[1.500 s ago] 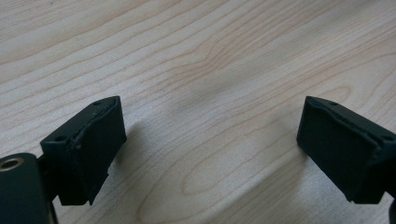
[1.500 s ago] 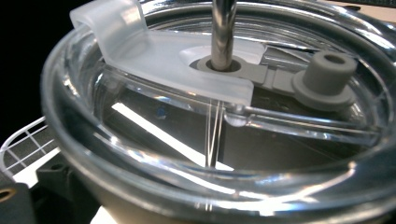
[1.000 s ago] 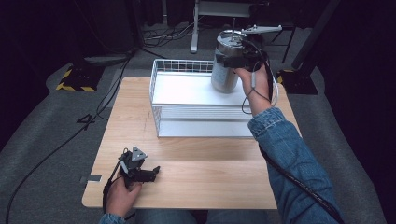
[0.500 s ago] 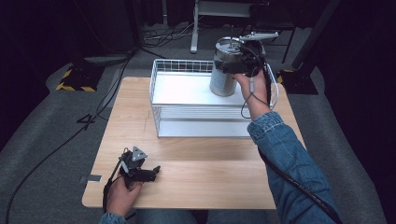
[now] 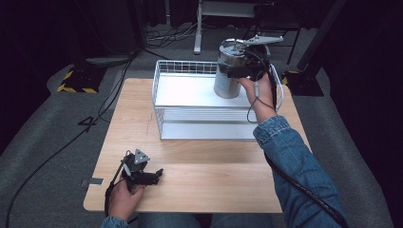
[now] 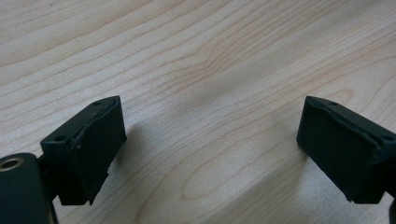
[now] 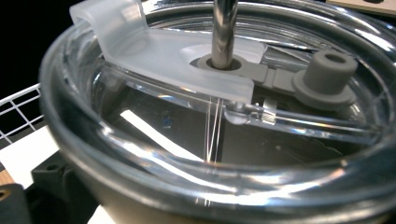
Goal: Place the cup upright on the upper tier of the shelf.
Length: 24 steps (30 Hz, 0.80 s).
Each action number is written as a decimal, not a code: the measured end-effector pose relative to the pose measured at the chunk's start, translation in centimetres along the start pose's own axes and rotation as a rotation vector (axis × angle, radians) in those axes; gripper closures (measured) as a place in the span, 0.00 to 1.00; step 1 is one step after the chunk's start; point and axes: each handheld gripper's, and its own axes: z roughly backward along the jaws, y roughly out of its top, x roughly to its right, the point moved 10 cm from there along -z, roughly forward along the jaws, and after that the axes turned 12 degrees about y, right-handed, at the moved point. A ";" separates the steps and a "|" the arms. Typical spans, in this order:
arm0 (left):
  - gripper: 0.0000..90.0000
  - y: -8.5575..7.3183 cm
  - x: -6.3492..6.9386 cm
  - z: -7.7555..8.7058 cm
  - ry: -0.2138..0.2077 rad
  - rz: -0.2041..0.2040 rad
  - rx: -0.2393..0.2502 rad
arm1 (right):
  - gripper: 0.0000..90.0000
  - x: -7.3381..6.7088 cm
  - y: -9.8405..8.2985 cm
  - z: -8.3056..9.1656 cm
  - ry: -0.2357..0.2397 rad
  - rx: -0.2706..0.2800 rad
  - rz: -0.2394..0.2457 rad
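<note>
Steel tumbler gripped above the wire basket

The right gripper [image 5: 237, 72] has its fingers clamped on the upper side of the steel tumbler [image 5: 229, 71], upright over the right rear corner of the wire basket [image 5: 190, 102]; they have just been opening slightly. The left gripper [image 5: 151, 175] rests on the worktop [image 5: 204, 166], fingers spread, nothing between them.

A light wooden table [image 5: 204, 185] stands on grey carpeted floor [image 5: 43, 156] in a dark room. Black cables [image 5: 102, 102] trail across the floor at the left, past a yellow-and-black striped base [image 5: 76, 80]. Behind the table rise the legs of a white metal stand [image 5: 197, 28], with darkness beyond.
</note>
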 end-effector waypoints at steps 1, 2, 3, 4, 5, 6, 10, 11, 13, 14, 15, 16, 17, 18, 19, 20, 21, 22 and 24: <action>0.09 0.0 0.0 0.0 0.000 0.000 0.000 | 0.03 0.0 0.0 0.0 0.000 -0.003 0.001; 0.09 0.0 0.0 0.0 0.000 0.000 0.000 | 0.03 0.0 0.0 0.0 0.002 -0.005 0.000; 0.09 0.0 0.0 0.0 0.000 -0.001 0.000 | 0.03 0.0 0.0 0.0 0.002 -0.007 -0.001; 0.09 0.0 0.0 0.0 0.000 0.000 0.000 | 0.02 0.0 0.0 -0.1 0.005 -0.006 0.000; 0.09 0.0 0.0 0.0 0.000 0.000 0.000 | 0.00 0.1 0.0 -0.1 0.004 -0.005 -0.002; 0.09 0.0 0.0 0.0 0.000 0.000 0.000 | 0.00 0.2 0.0 -0.1 0.004 -0.005 -0.002; 0.09 0.0 0.0 0.0 0.000 0.000 0.000 | 0.00 0.2 -0.3 -0.2 0.032 0.002 -0.030; 0.09 0.0 0.0 0.0 0.000 -0.001 -0.001 | 0.00 0.2 -0.3 -0.1 0.031 0.000 -0.025; 0.09 -0.1 0.1 0.1 0.001 0.003 0.000 | 0.00 0.1 -0.3 0.2 0.030 -0.002 -0.016; 0.09 -0.1 0.0 0.1 0.002 -0.002 0.002 | 0.00 0.1 -0.2 0.4 0.031 0.000 -0.011; 0.09 -0.1 0.1 0.1 0.000 0.007 0.000 | 0.00 0.0 -0.1 0.5 0.033 0.004 -0.009; 0.09 -0.2 0.1 0.2 -0.004 0.006 -0.004 | 0.00 -0.1 0.0 0.7 0.037 0.012 -0.003; 0.09 -0.2 0.1 0.2 -0.001 0.007 -0.002 | 0.00 -0.2 0.2 1.0 0.039 0.017 -0.002; 0.09 -0.2 0.1 0.2 0.000 0.006 0.000 | 0.00 -0.2 0.3 1.2 0.042 0.023 0.002; 0.09 -0.2 0.1 0.2 0.000 0.007 0.000 | 0.00 -0.4 0.4 1.5 0.044 0.028 0.000; 0.09 -0.2 0.1 0.2 0.000 0.007 0.000 | 0.00 -0.4 0.5 1.7 0.044 0.028 0.005; 0.09 -0.3 0.2 0.2 0.000 0.009 0.000 | 0.00 -0.6 0.6 2.1 0.043 0.025 0.009; 0.09 -0.3 0.2 0.3 -0.001 0.010 0.000 | 0.00 -0.6 0.6 2.3 0.042 0.025 0.014; 0.09 -0.3 0.2 0.3 0.000 0.010 -0.001 | 0.00 -0.8 0.7 2.9 0.044 0.028 0.020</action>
